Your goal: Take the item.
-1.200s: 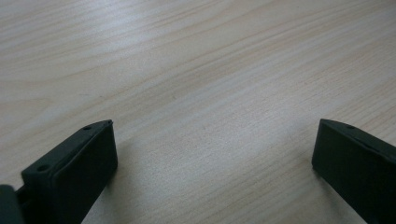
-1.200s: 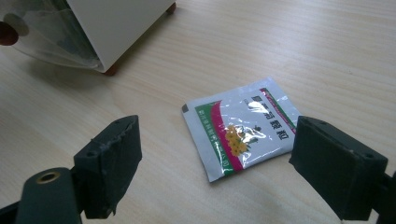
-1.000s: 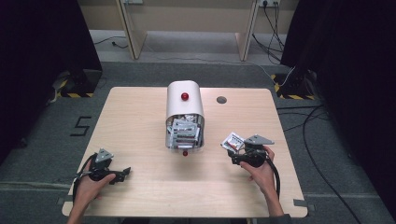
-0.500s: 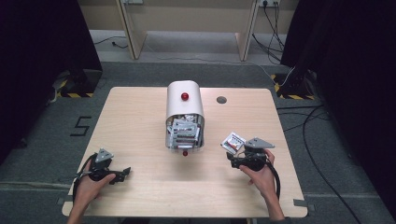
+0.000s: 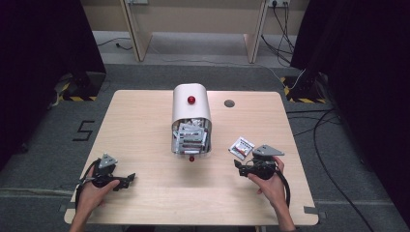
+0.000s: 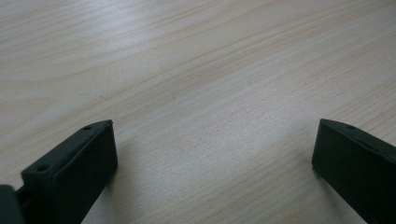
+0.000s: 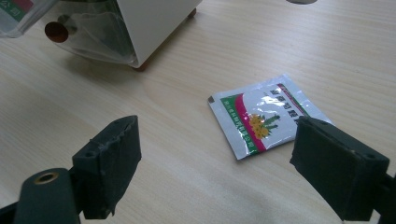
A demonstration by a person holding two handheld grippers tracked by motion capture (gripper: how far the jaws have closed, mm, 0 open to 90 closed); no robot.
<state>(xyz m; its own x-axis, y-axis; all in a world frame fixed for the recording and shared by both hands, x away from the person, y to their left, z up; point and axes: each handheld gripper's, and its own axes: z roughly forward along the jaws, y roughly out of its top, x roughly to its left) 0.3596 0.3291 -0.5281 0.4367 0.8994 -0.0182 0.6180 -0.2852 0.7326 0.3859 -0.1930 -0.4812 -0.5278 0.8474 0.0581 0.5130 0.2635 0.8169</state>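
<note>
Centrally, one flat foil sachet [image 7: 261,116], white with a red and green band and a yellow picture, lying flat on the table [image 5: 145,125], to the right of the white dispenser [image 5: 191,113] and nearer the person than its front foot. Right gripper [image 7: 217,163]: jaws spread wide, grasping nothing; held low just short of the sachet, one jaw overlapping its far corner in the right gripper view. Dispenser: domed white housing with a red knob [image 5: 191,99] on top, its open front packed with further sachets [image 5: 189,137]. Left gripper [image 6: 212,154]: well to the left of the dispenser and nearer the person, jaws likewise released, bare wood between them. A small round grey cap [image 5: 229,103] sits just right of the dispenser's back.
</note>
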